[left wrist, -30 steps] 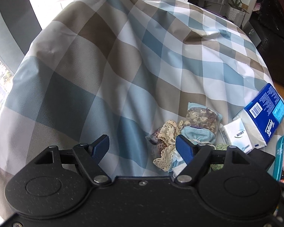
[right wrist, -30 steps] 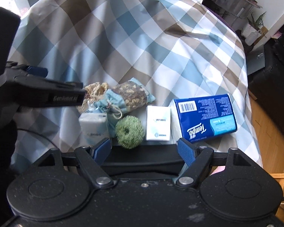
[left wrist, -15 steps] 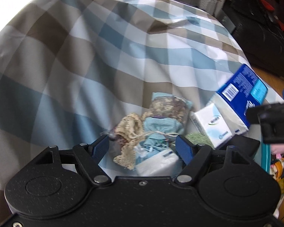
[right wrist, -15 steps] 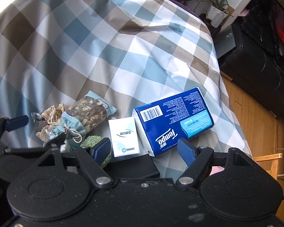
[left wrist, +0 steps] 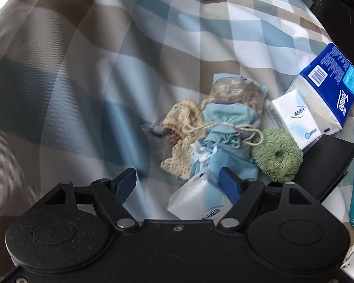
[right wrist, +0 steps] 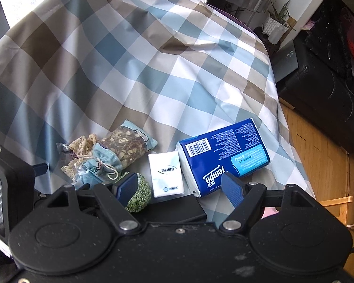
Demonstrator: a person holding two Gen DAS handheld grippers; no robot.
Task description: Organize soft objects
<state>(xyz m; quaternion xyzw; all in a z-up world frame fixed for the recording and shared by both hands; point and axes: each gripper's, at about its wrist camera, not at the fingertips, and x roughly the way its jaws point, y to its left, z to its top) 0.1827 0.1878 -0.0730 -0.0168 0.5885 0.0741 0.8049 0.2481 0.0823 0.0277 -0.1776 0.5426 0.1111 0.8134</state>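
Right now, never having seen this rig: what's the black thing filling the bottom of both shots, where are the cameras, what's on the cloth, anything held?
Each picture comes from a camera on a hand-held two-finger gripper, looking along its blue-padded fingers. Both the left gripper and the right gripper are open and hold nothing. On the checked cloth lie a blue tissue pack, a white tissue packet, a green scrunchie, a drawstring pouch and a lace piece. Another small tissue packet lies between the left gripper's fingers, ungripped.
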